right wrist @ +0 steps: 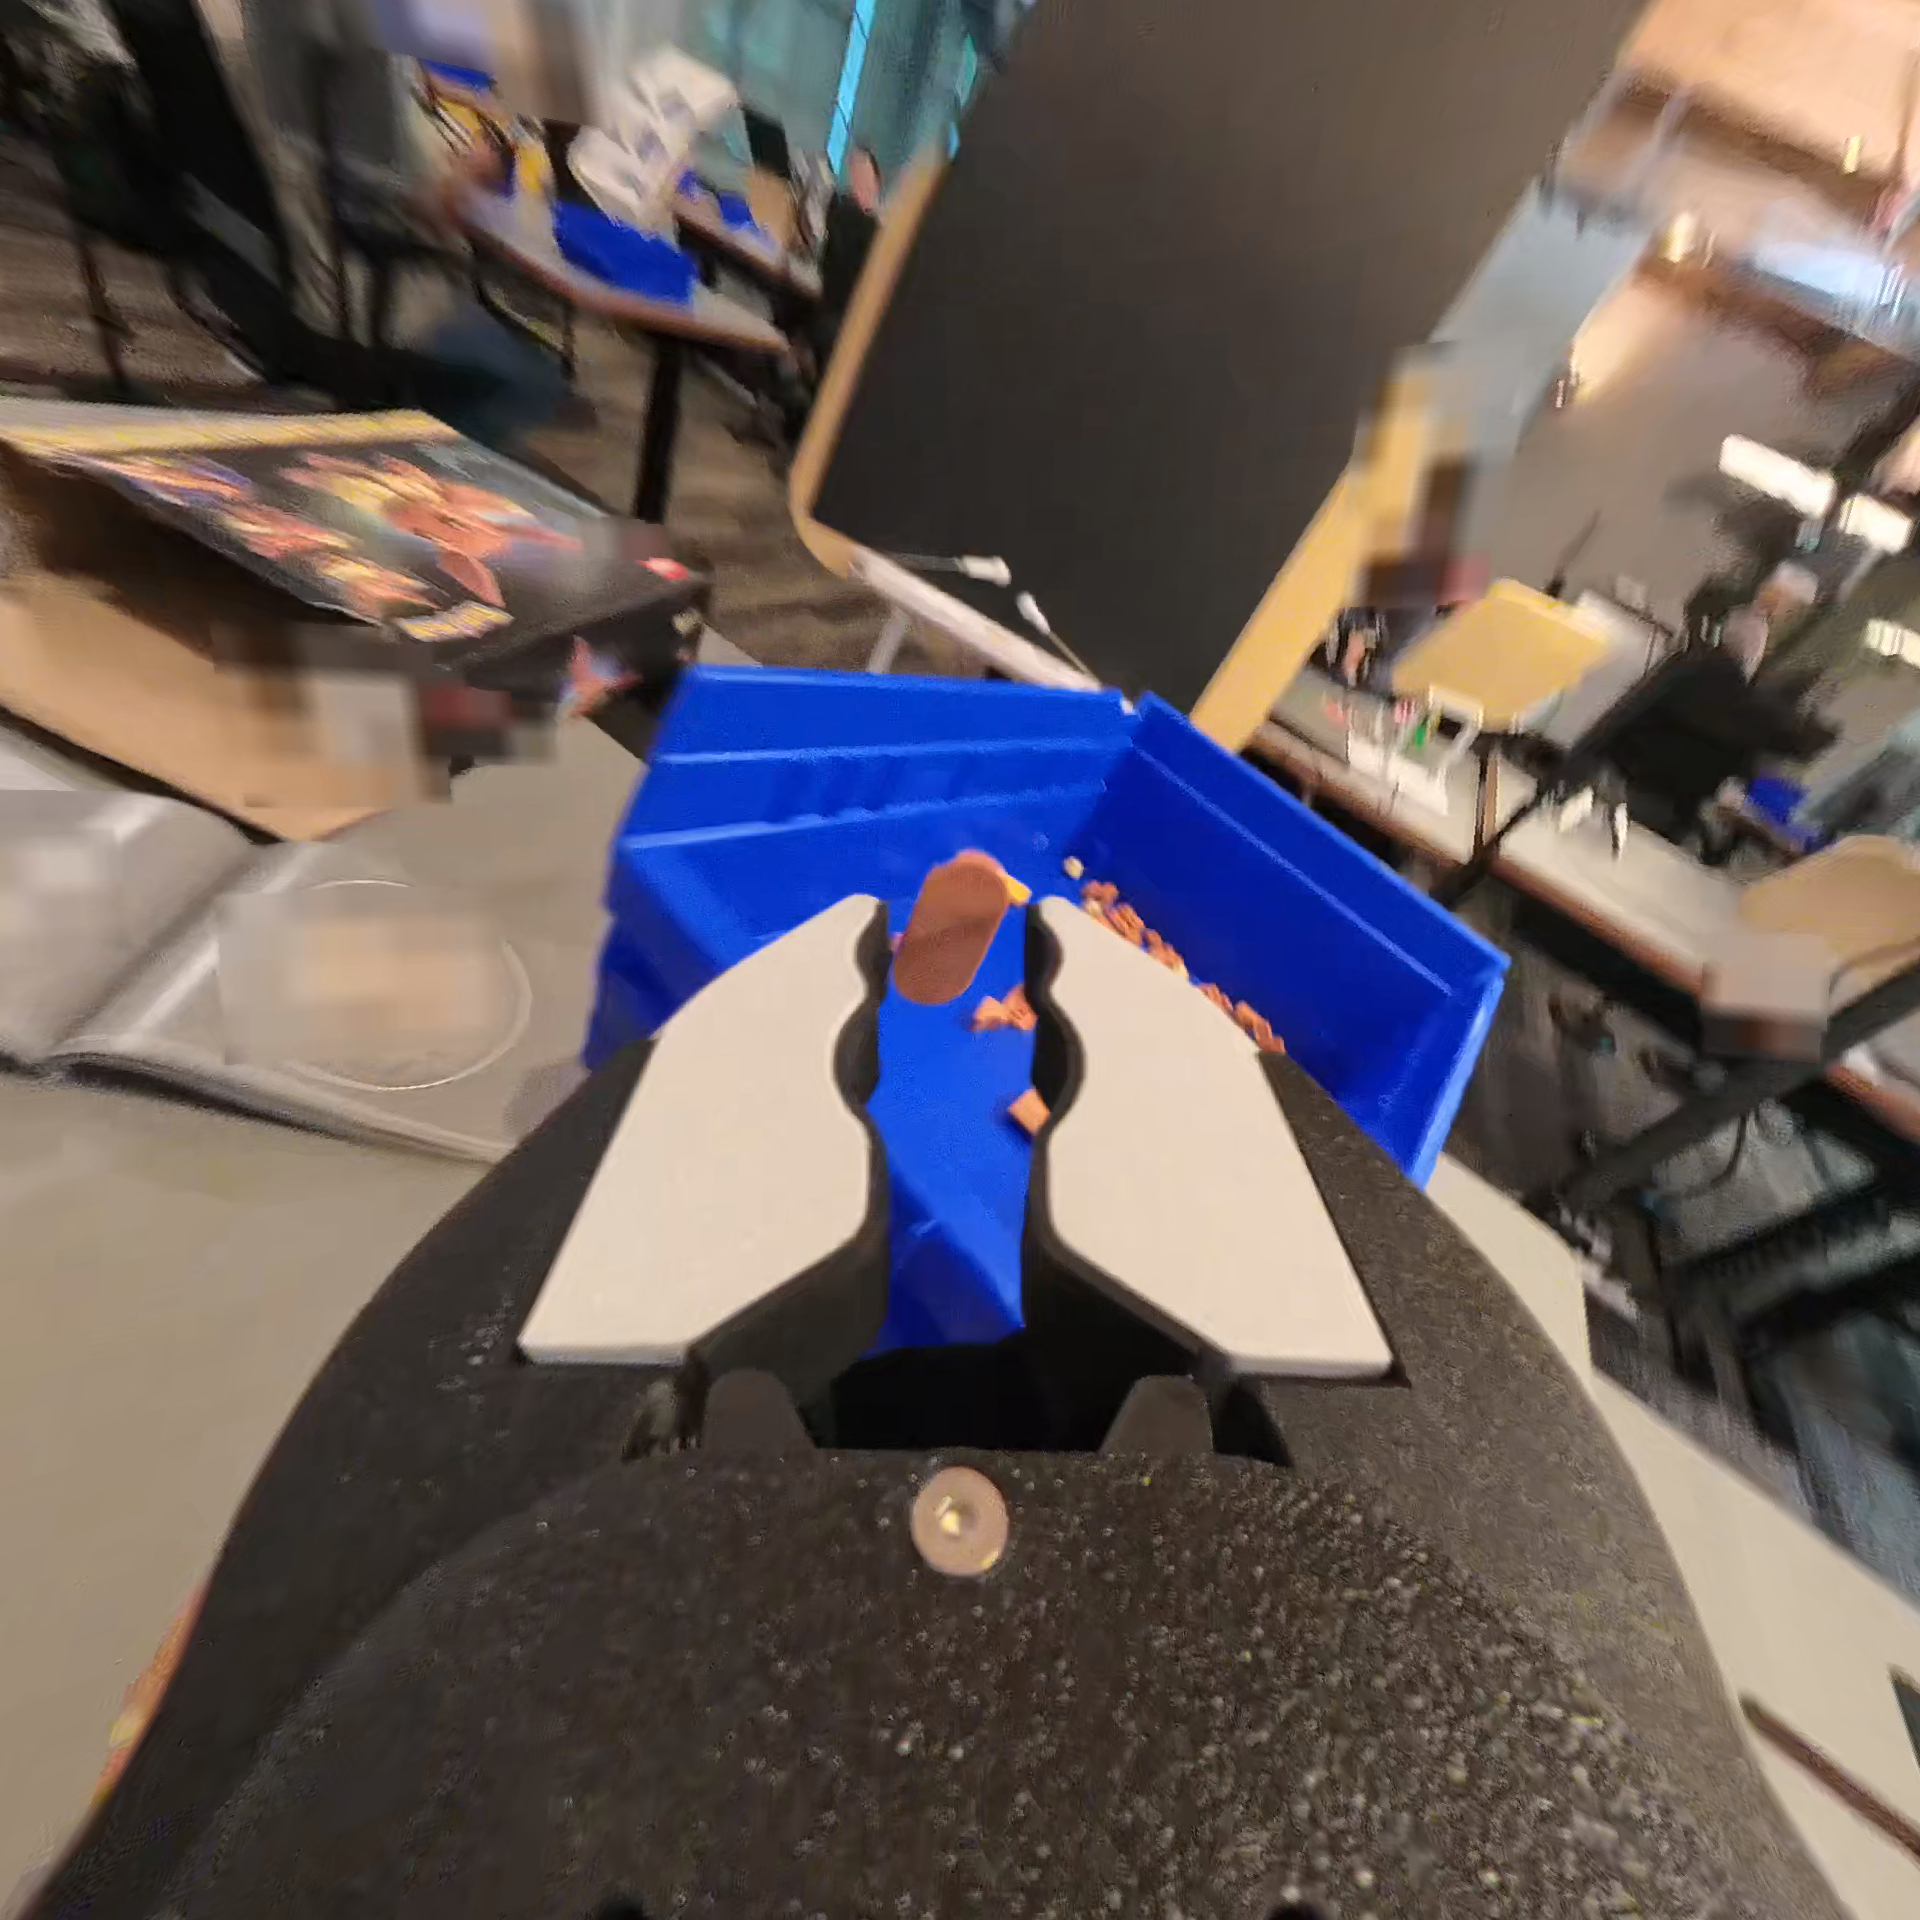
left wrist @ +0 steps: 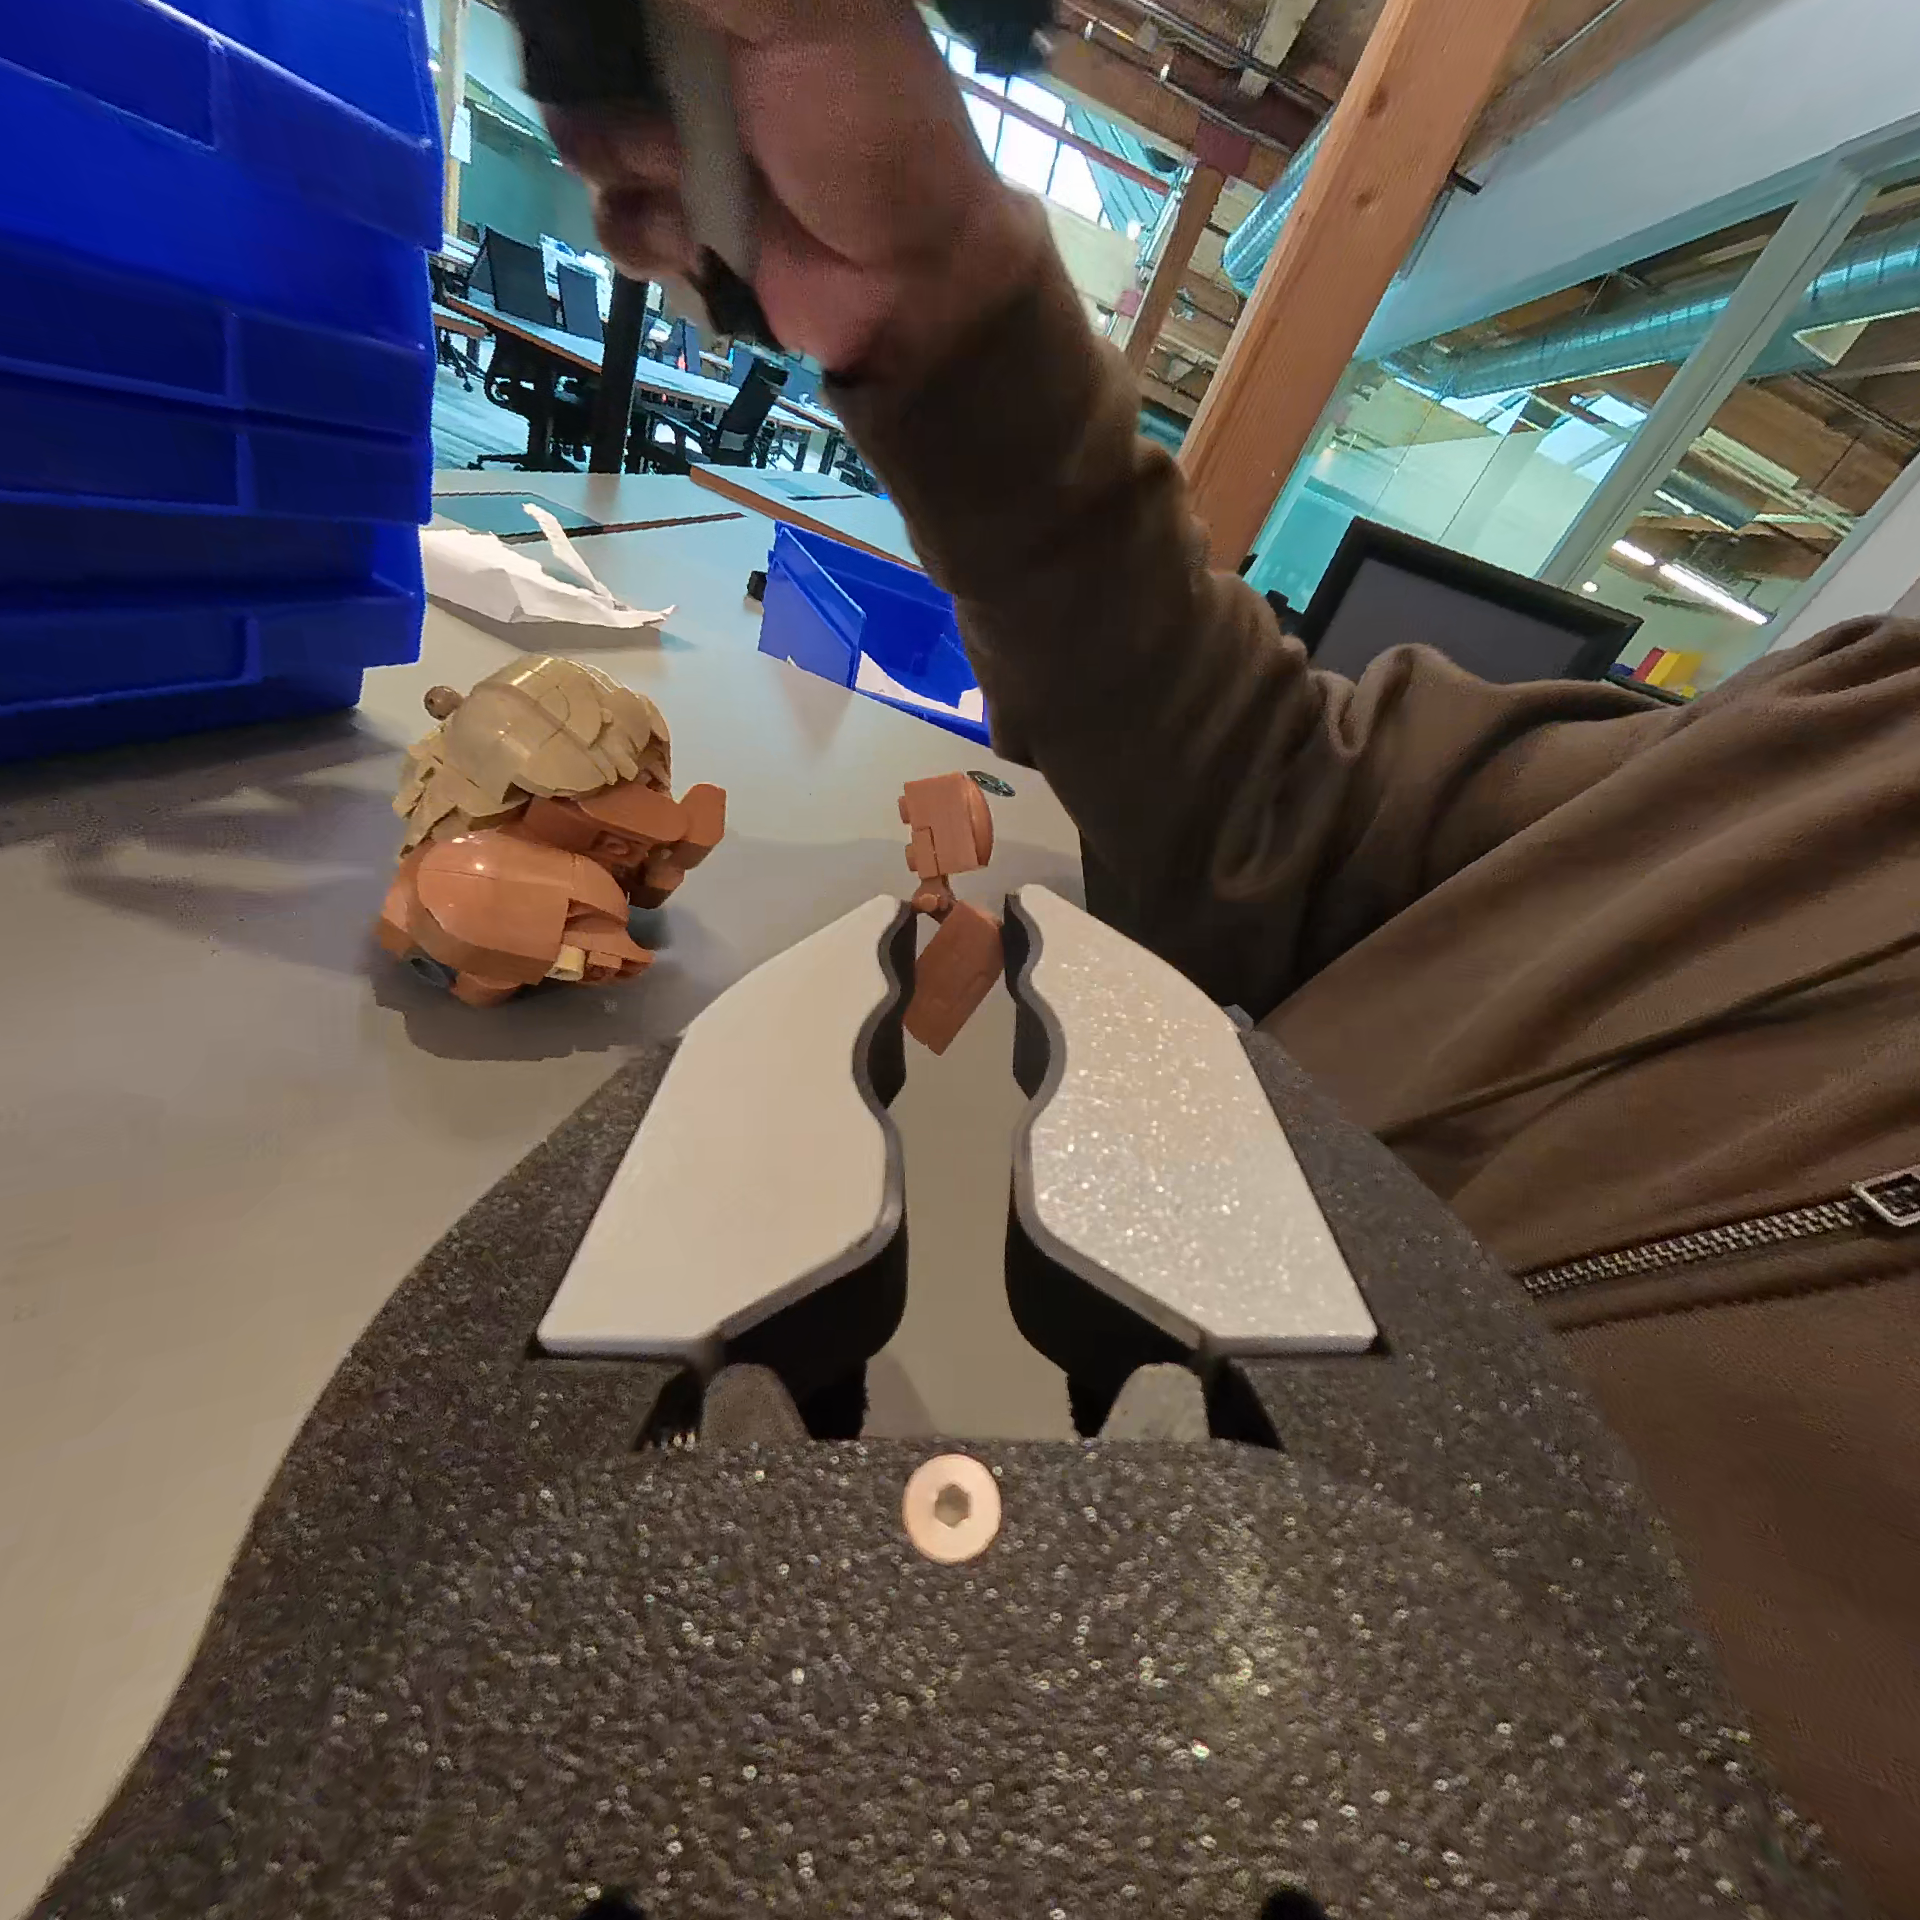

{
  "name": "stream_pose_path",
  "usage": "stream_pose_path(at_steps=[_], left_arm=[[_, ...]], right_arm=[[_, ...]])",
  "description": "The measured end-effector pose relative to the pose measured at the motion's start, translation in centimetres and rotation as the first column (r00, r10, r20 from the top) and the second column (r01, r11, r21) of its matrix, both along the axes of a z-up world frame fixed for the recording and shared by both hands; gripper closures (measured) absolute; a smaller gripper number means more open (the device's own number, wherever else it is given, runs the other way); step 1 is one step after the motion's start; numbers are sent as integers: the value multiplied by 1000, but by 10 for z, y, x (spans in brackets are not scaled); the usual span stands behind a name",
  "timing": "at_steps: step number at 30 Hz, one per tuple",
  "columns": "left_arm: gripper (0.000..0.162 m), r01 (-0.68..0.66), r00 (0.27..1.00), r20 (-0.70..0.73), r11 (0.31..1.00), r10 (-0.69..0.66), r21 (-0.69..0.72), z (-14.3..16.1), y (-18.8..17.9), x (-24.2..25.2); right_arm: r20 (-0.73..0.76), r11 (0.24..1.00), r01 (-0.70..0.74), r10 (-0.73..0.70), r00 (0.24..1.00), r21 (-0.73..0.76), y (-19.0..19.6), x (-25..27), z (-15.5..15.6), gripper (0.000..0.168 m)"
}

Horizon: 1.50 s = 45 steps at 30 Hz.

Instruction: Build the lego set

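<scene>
My left gripper [left wrist: 954,906] is shut on a small brown jointed Lego limb [left wrist: 951,977]; its upper block [left wrist: 943,831] sticks out past the fingertips, above the grey table [left wrist: 208,1091]. A partly built brown and tan Lego figure [left wrist: 540,831] lies on the table to the left of it. My right gripper [right wrist: 956,912] is shut on a flat brown oval Lego piece [right wrist: 948,940] and holds it above a blue bin [right wrist: 1299,914] with several small brown pieces [right wrist: 1174,951]. The right wrist view is motion-blurred. A hand [left wrist: 831,177] holds the right gripper high in the left wrist view.
A stack of blue bins [left wrist: 208,364] stands at the left, with crumpled white paper [left wrist: 520,582] and another blue bin [left wrist: 862,634] behind the figure. A brown sleeve [left wrist: 1351,831] fills the right. An open instruction booklet [right wrist: 312,987] and the set's box [right wrist: 364,540] lie left of the bin. Some 30 centimetres of space lies between my two pairs of fingers.
</scene>
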<state>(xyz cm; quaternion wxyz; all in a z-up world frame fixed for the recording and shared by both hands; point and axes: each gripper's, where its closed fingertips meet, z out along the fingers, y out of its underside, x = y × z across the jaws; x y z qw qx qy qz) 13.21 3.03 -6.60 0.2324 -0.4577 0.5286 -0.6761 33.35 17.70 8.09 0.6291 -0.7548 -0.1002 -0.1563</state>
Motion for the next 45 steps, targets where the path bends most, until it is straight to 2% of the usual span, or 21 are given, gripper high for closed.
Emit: stream_pose_path(at_steps=[2, 4, 9, 13, 18, 23, 25, 28, 32, 38, 45], left_arm=[[146, -3, 1000, 3, 1000, 3, -4, 0, 1, 0], [146, -4, 1000, 7, 1000, 4, -8, 1, 1, 0], [146, -17, 1000, 14, 1000, 17, -11, 2, 4, 0], [146, -44, 999, 22, 999, 44, -5, 3, 7, 1], [146, -94, 995, 44, 995, 93, 17, 4, 13, 1], [146, -116, 992, 59, 993, 115, 19, 6, 16, 1], [146, -121, 991, 63, 992, 119, 22, 7, 16, 1], [146, -123, 990, 73, 992, 120, 34, 8, 15, 0], [146, -138, 988, 84, 988, 132, 66, 8, 15, 0], [146, -127, 989, 93, 981, 114, 148, 5, 6, 0], [146, -59, 992, 117, 997, 52, 56, 13, 3, -5]], right_arm=[[-35, 999, 37, -38, 999, -33, 16, 14, -5, 133], [-56, 999, 38, -37, 998, 20, 14, 13, -4, 133], [-31, 988, -55, 60, 998, 143, -30, -26, -16, 138], [9, 966, -213, 214, 977, 145, -76, -84, -41, 142], [72, 929, -340, 332, 940, 149, -122, -148, -82, 146], [-13, 891, -382, 398, 917, 246, -139, -181, -124, 152], [-42, 895, -388, 406, 913, 222, -139, -188, -136, 155], [10, 896, -399, 405, 914, 192, -134, -192, -139, 154], [-98, 896, -401, 424, 900, 191, -131, -188, -140, 151], [-245, 865, -442, 493, 835, 236, -134, -189, -135, 145], [-377, 804, -508, 595, 710, 311, -143, -195, -126, 138]])
